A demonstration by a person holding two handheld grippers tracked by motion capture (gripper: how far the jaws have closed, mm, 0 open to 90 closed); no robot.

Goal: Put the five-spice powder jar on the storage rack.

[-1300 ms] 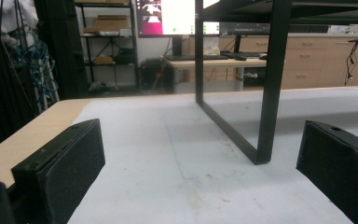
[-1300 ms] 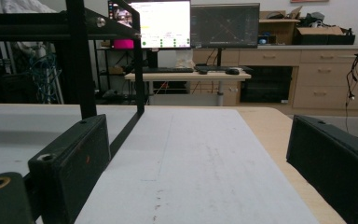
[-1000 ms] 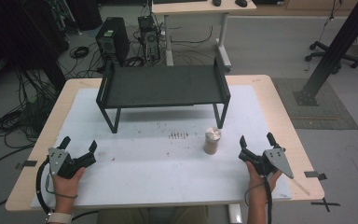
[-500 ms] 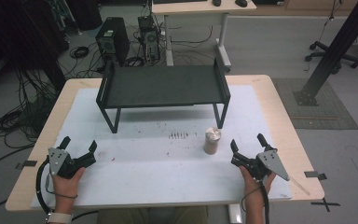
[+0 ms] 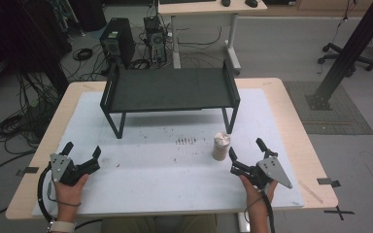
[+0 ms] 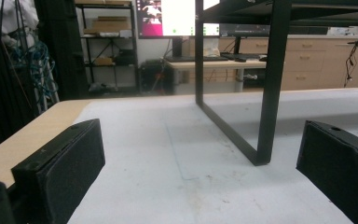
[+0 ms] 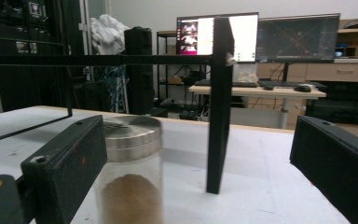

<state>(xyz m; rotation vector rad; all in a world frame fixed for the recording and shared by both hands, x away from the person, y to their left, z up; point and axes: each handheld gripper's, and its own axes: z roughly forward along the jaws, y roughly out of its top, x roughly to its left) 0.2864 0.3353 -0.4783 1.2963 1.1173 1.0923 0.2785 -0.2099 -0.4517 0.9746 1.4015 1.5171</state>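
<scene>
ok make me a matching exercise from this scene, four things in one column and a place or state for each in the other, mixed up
Things:
1. jar
2. shelf
3. left gripper
4. right gripper

Places or states:
A. open, at the table's near left, nothing between its jaws
B. stands on black legs at the back of the white mat
C. open, just to the right of the jar
D. upright on the mat, metal lid on, brown powder inside

Pairs: 1-D, 2-B, 3-A, 4-C

front mat [image 5: 175, 170]: open | rack [image 5: 170, 90] blocks rear | jar [image 5: 220, 146] nr R gripper [image 5: 246, 155]
</scene>
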